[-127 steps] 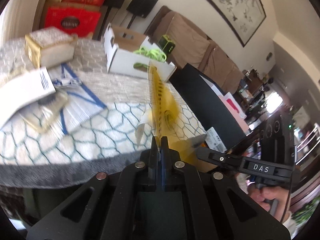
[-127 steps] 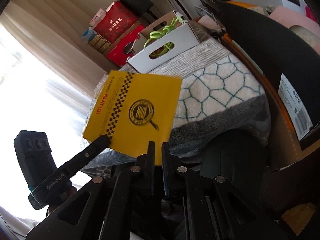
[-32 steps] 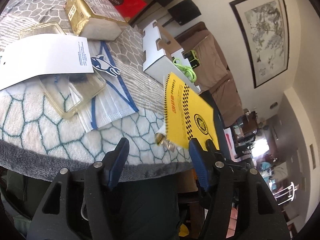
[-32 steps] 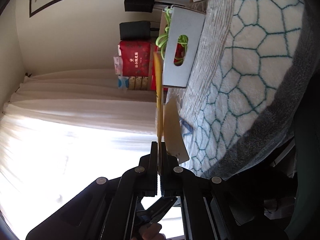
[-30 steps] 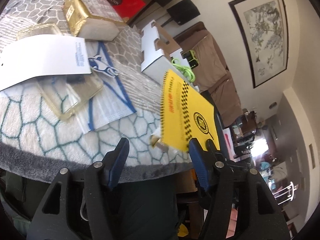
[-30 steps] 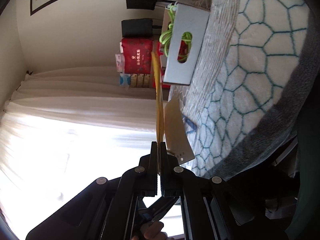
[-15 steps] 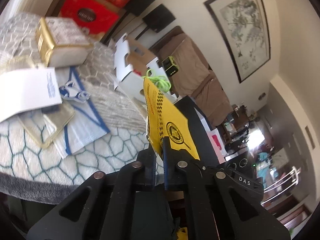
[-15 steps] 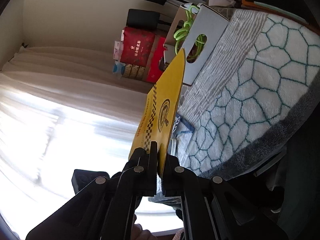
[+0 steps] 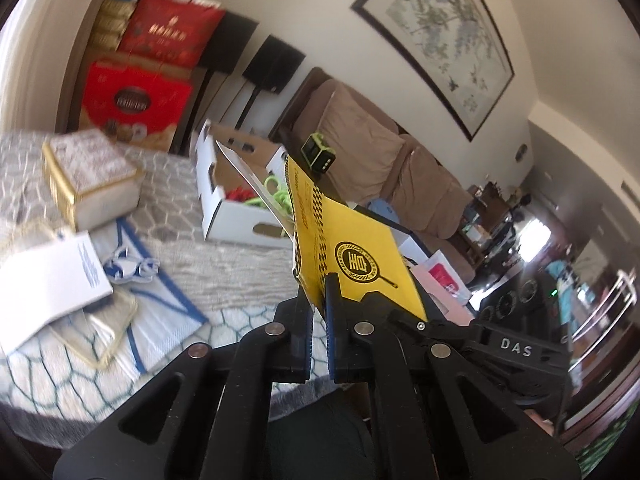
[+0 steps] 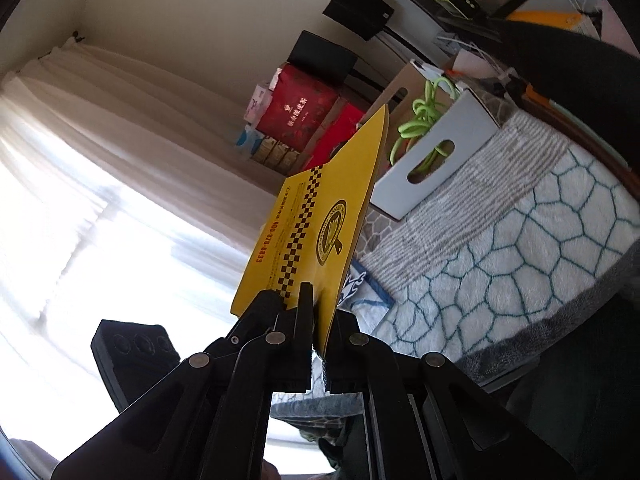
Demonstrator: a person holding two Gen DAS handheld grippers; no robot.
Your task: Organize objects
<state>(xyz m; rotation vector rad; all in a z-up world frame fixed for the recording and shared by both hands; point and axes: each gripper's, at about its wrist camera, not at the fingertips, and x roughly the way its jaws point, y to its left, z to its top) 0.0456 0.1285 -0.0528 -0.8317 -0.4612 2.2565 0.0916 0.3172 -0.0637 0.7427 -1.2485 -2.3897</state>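
Left wrist view: the left gripper [image 9: 318,300] is clamped down on the bottom edge of the yellow envelope [image 9: 352,256], which stands nearly edge-on, up off the patterned blanket [image 9: 240,280]; the other gripper (the one with DAS printed on it) reaches in from the right and its tip meets the envelope's lower right corner; a pale flap [image 9: 256,184] pokes out behind the envelope, could be a paper slipped inside it, hard to say with the blur; behind that sits the white cardboard box [image 9: 240,220] with a green cord [image 9: 276,192] in it; further left on the blanket there's a gold-edged box [image 9: 92,184], a white card [image 9: 48,280] and a blue-and-white bag [image 9: 160,292]

Right wrist view: the right gripper [image 10: 318,322] is pinched tight on the envelope's [image 10: 316,224] near edge, printed face with the checker strip and round logo turned left toward the bright curtain [image 10: 100,160]; the envelope is held in the air above the blanket's [image 10: 520,248] front edge, well short of the white box [image 10: 436,160]; red boxes [image 10: 300,112] are stacked by the wall
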